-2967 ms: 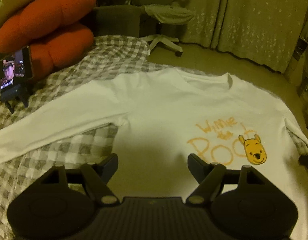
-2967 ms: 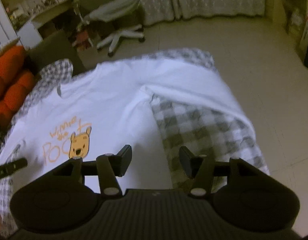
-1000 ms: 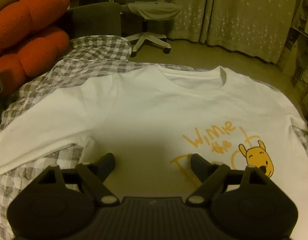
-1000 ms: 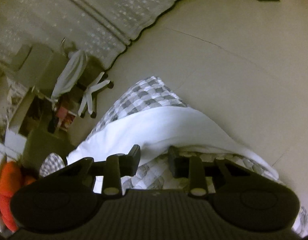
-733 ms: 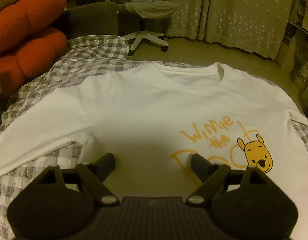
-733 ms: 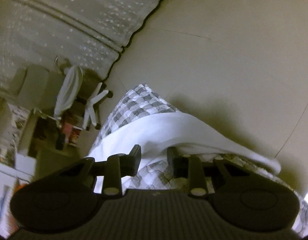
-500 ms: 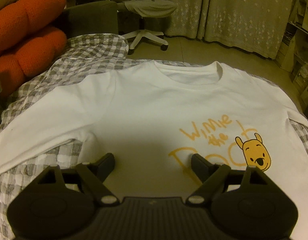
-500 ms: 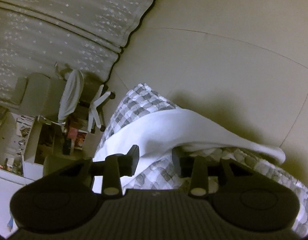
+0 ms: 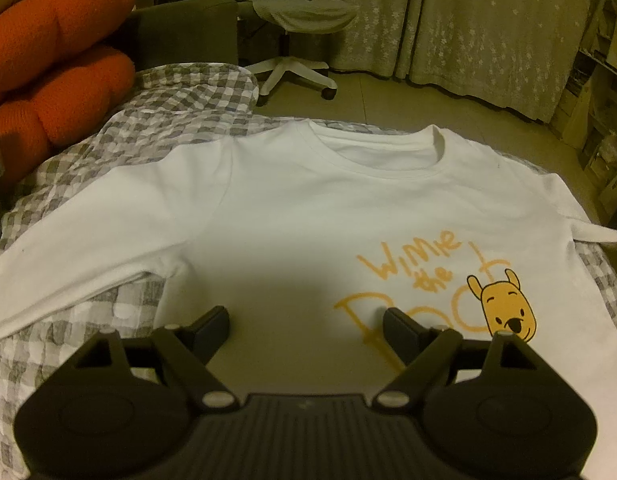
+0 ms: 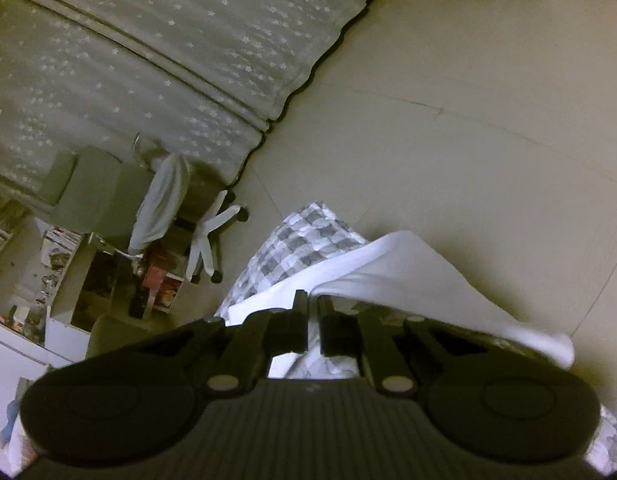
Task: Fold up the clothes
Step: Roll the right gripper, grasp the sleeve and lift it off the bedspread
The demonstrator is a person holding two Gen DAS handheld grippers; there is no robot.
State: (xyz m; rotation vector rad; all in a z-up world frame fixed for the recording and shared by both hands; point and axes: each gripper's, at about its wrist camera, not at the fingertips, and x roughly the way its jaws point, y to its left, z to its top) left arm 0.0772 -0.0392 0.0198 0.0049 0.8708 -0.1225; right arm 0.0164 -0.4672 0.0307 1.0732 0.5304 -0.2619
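Ahead of the left gripper, whose jaws are spread wide with nothing held, the white shirt is laid flat on the checked bedcover. Closing, the right gripper is pinched on the shirt's sleeve.

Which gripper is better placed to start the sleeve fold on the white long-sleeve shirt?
Right. The right gripper is closing on the white long-sleeve shirt's sleeve at the checked bed cover's edge. The left gripper hangs open over the chest, gripping nothing.
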